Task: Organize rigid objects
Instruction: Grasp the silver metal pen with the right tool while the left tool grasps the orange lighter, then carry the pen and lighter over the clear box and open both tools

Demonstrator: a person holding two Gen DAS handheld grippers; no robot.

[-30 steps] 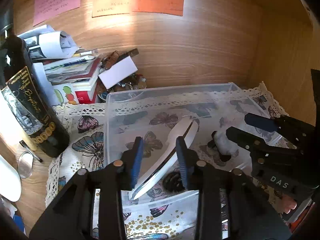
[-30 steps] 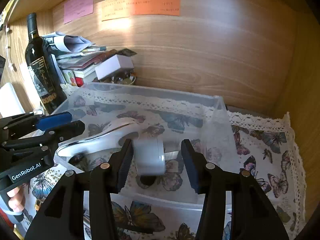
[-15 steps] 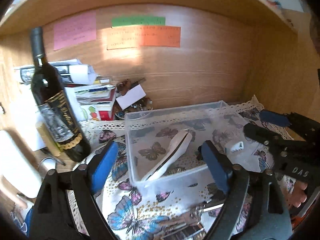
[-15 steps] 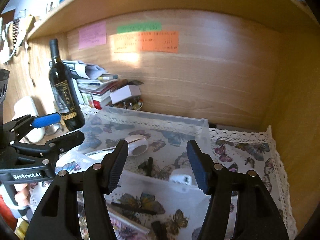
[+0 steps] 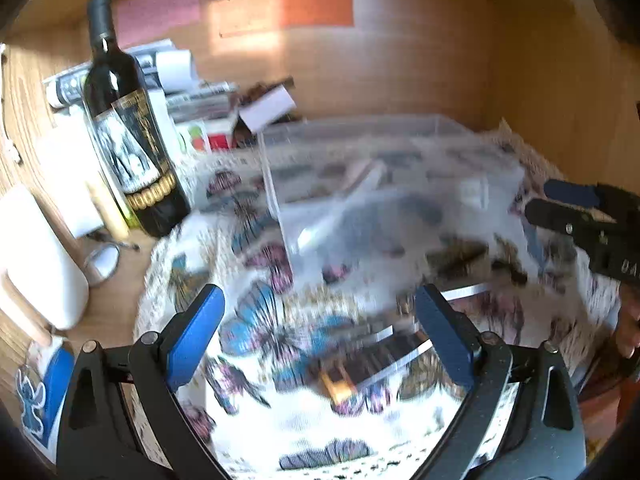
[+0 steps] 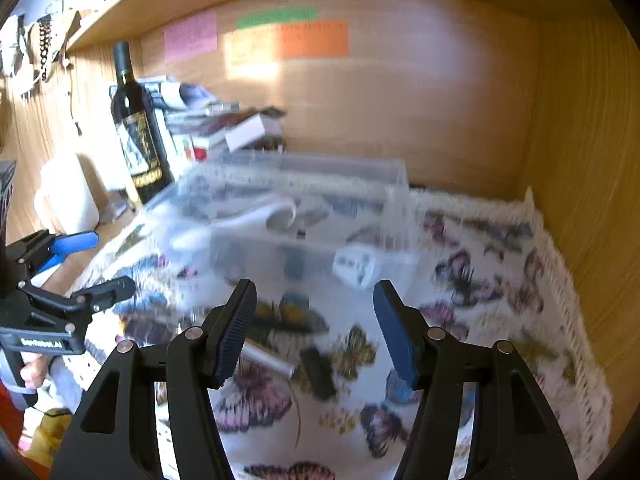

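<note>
Fingers of the left gripper (image 5: 318, 338) stand wide with nothing between them, having just been opening; those of the right gripper (image 6: 314, 330) are parted about halfway, also empty. Both hover over the butterfly tablecloth (image 6: 480, 280) near the table's front edge. Largest of the task's things is the clear plastic bin (image 6: 396, 184) toward the table's back edge, holding a long white handled item (image 6: 256, 218) and a small white block (image 6: 354, 268) against its near wall. Smaller loose pieces lie on the cloth in front of it: a silvery tube (image 6: 268, 358) and a dark stick-like piece (image 6: 318, 368), too blurred to name. Risk from here, I judge: a hurried reach could nudge the light bin or roll the tube away, and the left gripper swinging outward could clip the wine bottle (image 5: 128, 128) near the table's left edge.
</note>
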